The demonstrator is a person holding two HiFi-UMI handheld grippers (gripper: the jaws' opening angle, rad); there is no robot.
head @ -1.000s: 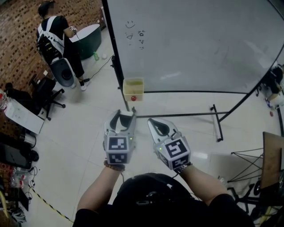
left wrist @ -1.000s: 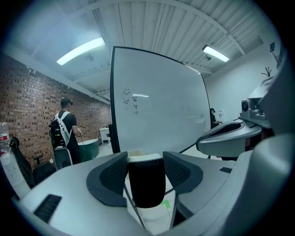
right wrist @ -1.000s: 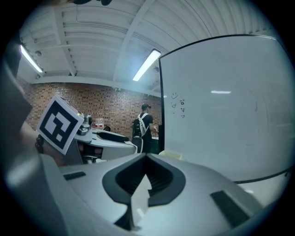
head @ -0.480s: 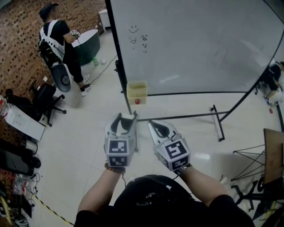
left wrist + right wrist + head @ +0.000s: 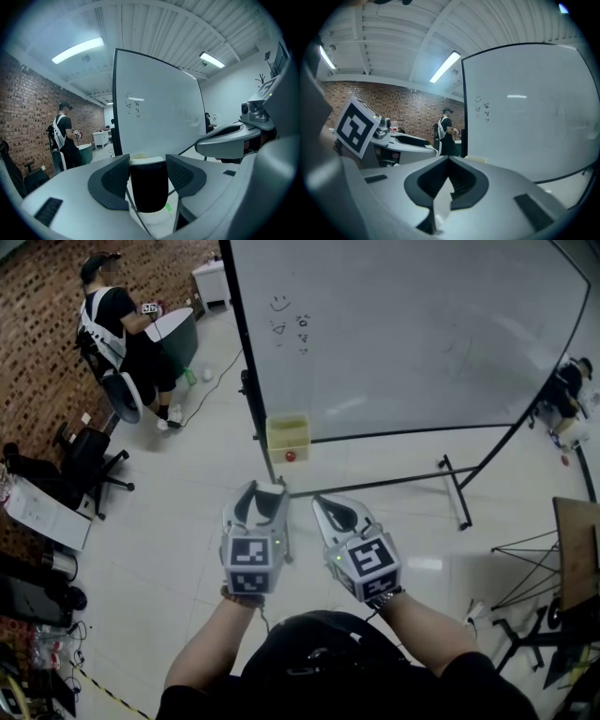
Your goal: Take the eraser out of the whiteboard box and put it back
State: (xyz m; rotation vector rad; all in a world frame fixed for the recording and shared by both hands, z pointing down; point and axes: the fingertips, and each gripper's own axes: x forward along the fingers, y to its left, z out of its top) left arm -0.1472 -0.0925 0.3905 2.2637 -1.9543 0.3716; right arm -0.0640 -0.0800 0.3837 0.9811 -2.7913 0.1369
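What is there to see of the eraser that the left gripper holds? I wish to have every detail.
The eraser is a small block with rounded corners: a black body, felt by its look, under a thin pale cap, probably plastic. It stands upright between the jaws of the left gripper, which press on its two sides; nothing else touches it. It is held in the air, outside the yellow whiteboard box and short of it.
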